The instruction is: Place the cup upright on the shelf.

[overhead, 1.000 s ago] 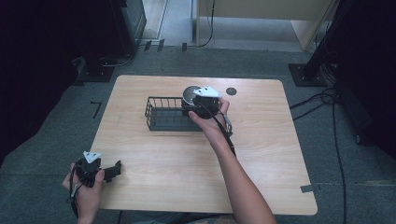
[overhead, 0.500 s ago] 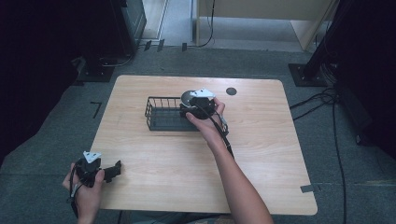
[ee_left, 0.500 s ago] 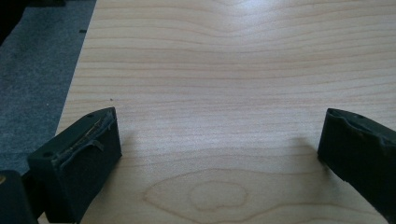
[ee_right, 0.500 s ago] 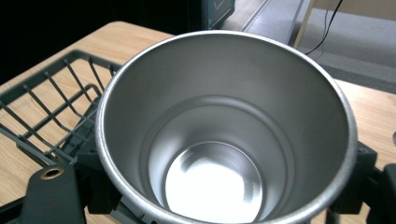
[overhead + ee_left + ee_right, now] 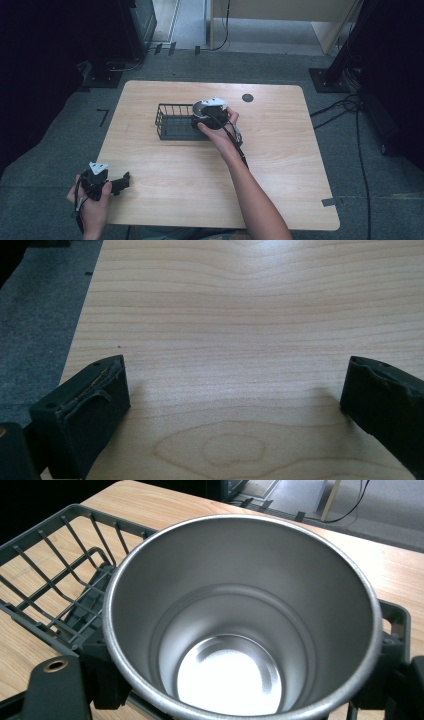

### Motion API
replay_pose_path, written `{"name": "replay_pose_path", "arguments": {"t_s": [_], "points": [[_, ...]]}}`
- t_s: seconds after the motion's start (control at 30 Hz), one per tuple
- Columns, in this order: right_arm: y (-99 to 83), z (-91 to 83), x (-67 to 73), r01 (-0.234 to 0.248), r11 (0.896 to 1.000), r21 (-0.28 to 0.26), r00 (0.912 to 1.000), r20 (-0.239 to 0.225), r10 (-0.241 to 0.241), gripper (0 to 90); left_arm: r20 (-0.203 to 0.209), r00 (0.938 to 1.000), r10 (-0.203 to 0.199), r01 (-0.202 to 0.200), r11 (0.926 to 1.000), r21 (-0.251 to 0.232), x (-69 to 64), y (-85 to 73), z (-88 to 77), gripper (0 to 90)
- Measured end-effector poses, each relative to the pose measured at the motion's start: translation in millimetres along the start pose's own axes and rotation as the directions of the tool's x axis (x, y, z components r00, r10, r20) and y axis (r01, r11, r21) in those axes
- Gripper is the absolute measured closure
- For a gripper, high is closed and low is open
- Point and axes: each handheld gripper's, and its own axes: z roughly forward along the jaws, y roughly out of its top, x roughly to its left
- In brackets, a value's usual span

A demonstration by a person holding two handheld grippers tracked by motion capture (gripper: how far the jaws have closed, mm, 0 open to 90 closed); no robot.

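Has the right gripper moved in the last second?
Yes. In the high view the right gripper and its metal cup have sunk toward the wire basket, now at its right end.

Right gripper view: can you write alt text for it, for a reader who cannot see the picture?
An empty, shiny metal cup seen from above, its open mouth facing the camera, sits in the end of a black wire basket on a light wooden table. The right gripper's black jaws flank the cup's lower rim at the bottom corners; grey floor and cables lie beyond the table.
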Motion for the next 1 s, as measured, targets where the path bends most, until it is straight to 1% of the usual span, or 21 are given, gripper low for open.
{"name": "replay_pose_path", "arguments": {"t_s": [0.13, 0.27, 0.57, 0.77, 0.83, 1.0], "points": [[-0.1, 0.8, -1.2, -0.009, 1.000, 0.016, 0.9999, 0.006, 0.009, 17.7, 0.000, 1.0000, -0.001, 0.001, 1.0000, 0.000, -0.1, 0.0, 0.0, 0.0], [-1.7, 2.4, -2.3, 0.002, 0.999, 0.038, 0.9998, 0.018, -0.002, 17.6, 0.000, 1.0000, -0.001, 0.001, 1.0000, 0.000, -0.1, 0.0, 0.0, 0.0], [-1.8, 2.1, -2.8, -0.002, 0.999, 0.040, 0.9999, 0.015, 0.001, 16.9, 0.000, 1.0000, -0.001, 0.001, 1.0000, 0.000, 0.0, 0.0, 0.0, 0.0], [1.6, -3.0, -1.7, 0.003, 0.999, 0.041, 0.9999, 0.015, -0.004, 3.5, 0.000, 1.0000, -0.001, 0.001, 1.0000, 0.000, 0.0, 0.0, 0.0, 0.0], [3.5, -6.7, -3.7, -0.002, 0.999, 0.032, 0.9999, 0.017, 0.001, 1.5, 0.000, 1.0000, 0.000, 0.000, 1.0000, 0.000, 0.0, 0.0, 0.0, 0.0], [4.5, -13.7, -7.8, -0.003, 1.000, 0.022, 0.9999, 0.015, 0.002, 0.3, 0.000, 1.0000, -0.001, 0.001, 1.0000, 0.000, 0.0, 0.0, 0.0, 0.0]]}}
